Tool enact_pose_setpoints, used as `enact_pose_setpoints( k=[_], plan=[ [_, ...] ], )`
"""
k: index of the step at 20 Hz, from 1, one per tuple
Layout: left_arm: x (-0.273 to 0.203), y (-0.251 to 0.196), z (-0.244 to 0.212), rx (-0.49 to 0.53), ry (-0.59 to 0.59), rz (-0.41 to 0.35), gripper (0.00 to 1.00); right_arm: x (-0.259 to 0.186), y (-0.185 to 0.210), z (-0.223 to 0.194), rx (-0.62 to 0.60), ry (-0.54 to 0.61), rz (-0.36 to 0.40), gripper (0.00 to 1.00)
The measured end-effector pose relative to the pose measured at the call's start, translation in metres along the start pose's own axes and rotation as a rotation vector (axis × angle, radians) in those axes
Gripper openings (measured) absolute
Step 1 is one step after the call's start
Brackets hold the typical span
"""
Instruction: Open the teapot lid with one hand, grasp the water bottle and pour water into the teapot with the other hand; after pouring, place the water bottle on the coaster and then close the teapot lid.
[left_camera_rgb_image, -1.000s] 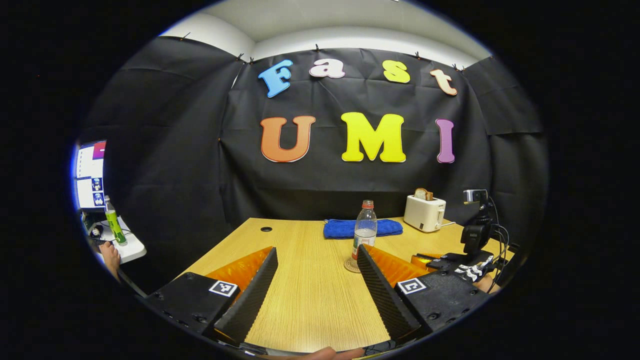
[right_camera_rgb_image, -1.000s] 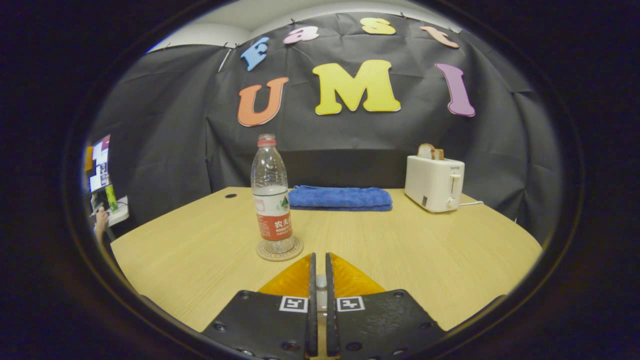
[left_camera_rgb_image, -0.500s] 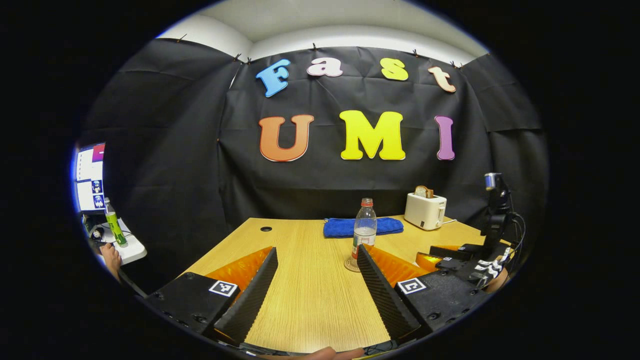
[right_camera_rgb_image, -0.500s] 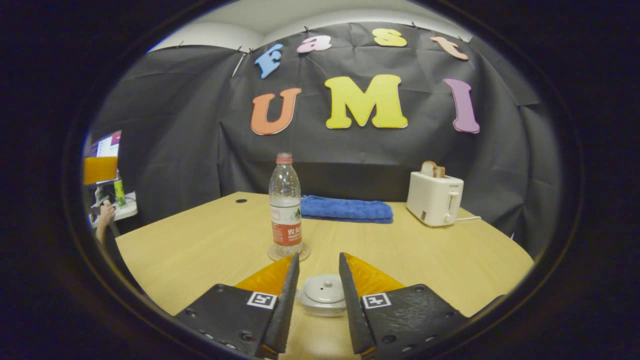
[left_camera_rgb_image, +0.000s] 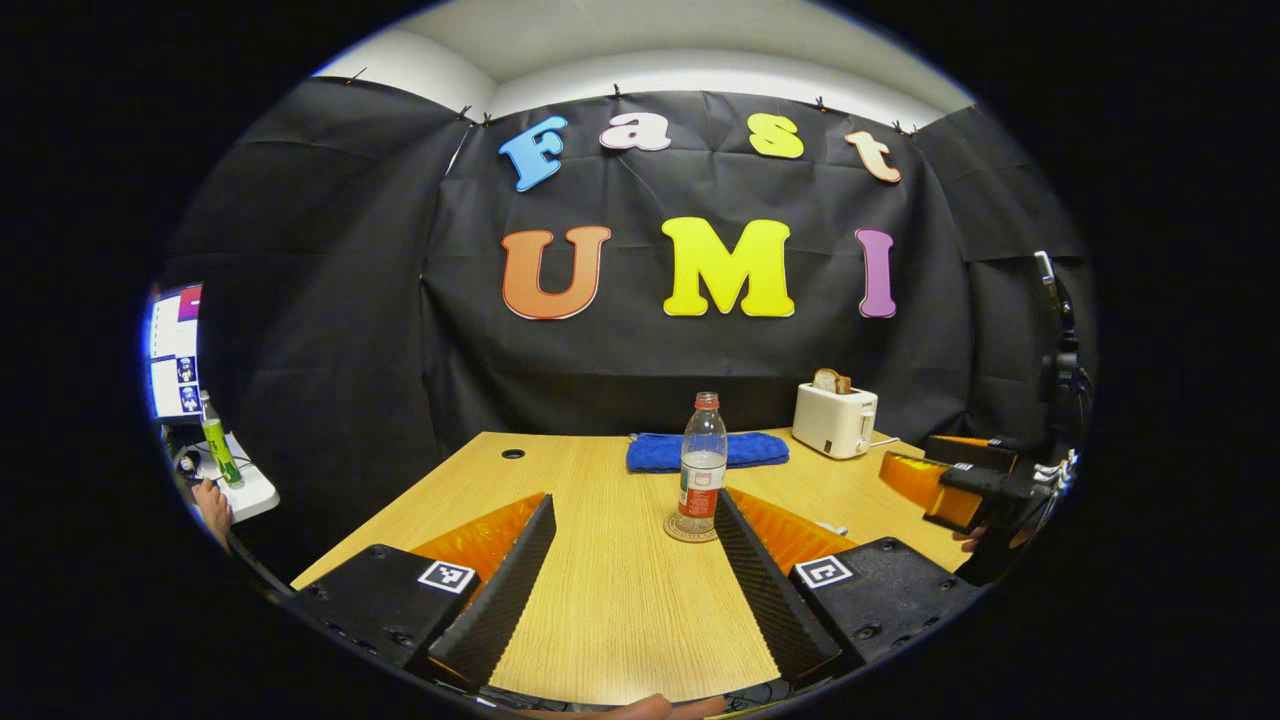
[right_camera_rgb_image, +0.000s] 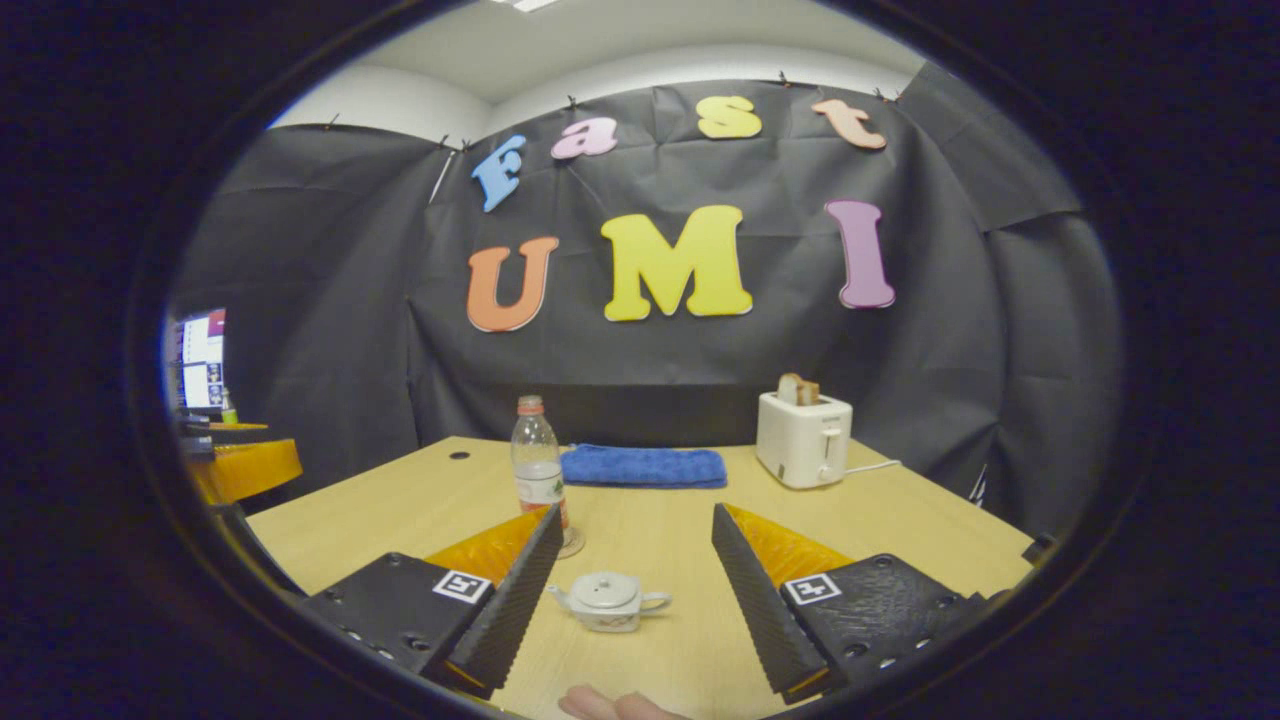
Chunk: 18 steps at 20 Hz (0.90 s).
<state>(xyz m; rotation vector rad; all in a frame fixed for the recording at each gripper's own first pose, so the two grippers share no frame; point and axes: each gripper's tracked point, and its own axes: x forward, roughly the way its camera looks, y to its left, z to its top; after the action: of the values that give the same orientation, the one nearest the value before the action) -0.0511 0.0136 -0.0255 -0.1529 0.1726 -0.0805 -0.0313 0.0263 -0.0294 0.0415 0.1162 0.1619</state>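
lidded white teapot (right_camera_rgb_image: 607, 601) near upright bottle (right_camera_rgb_image: 539, 470) on coaster (left_camera_rgb_image: 691, 530)

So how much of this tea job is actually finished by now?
Apparently all of it. The water bottle stands on the coaster, and the teapot sits on the table with its lid on. Both the left gripper and right gripper are open, holding nothing. Nothing visibly remains.

I'm looking at a wooden table (right_camera_rgb_image: 900, 520). A teapot (right_camera_rgb_image: 610, 602) is sitting on it with its lid on, near my edge. A coaster (left_camera_rgb_image: 690, 529) is lying farther in, carrying the bottle (left_camera_rgb_image: 702, 462). A folded blue towel (right_camera_rgb_image: 644, 466) and a white toaster (right_camera_rgb_image: 804, 438) are resting along the far side.
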Motion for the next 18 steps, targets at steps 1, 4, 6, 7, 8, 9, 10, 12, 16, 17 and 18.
enact_pose_setpoints(
  k=[1,4,6,7,8,9,10,12,16,17,18],
  plan=[
    [0.001,-0.002,0.0,0.005,-0.004,-0.001,1.0,-0.007,-0.008,0.007,0.002,-0.014,-0.01,0.93],
    [0.005,-0.005,-0.007,0.016,0.01,0.002,1.0,-0.028,-0.026,0.015,0.025,-0.023,-0.019,0.92],
    [0.008,-0.004,-0.013,0.029,0.024,0.012,1.0,-0.039,-0.042,0.015,0.037,-0.028,-0.045,0.94],
    [0.009,-0.004,-0.014,0.034,0.027,0.02,1.0,-0.044,-0.049,0.014,0.04,-0.031,-0.057,0.94],
    [0.001,-0.004,-0.014,0.035,0.026,0.024,1.0,-0.048,-0.055,0.01,0.039,-0.029,-0.066,0.94],
    [0.001,-0.005,-0.015,0.031,0.026,0.026,1.0,-0.051,-0.061,0.008,0.038,-0.027,-0.073,0.94],
    [0.001,-0.006,-0.016,0.025,0.026,0.025,1.0,-0.053,-0.066,0.004,0.037,-0.02,-0.078,0.92],
    [0.001,-0.006,-0.017,0.035,0.021,0.027,1.0,-0.056,-0.073,-0.003,0.03,-0.007,-0.077,0.94],
    [0.004,-0.011,-0.022,0.042,0.022,0.039,1.0,-0.058,-0.079,-0.017,0.004,0.01,-0.062,0.94],
    [0.012,-0.011,-0.023,0.044,0.018,0.046,1.0,-0.057,-0.08,-0.02,-0.011,0.02,-0.063,0.94],
    [0.013,-0.011,-0.023,0.041,0.011,0.055,1.0,-0.059,-0.079,-0.019,-0.014,0.012,-0.065,0.92]
  ],
)
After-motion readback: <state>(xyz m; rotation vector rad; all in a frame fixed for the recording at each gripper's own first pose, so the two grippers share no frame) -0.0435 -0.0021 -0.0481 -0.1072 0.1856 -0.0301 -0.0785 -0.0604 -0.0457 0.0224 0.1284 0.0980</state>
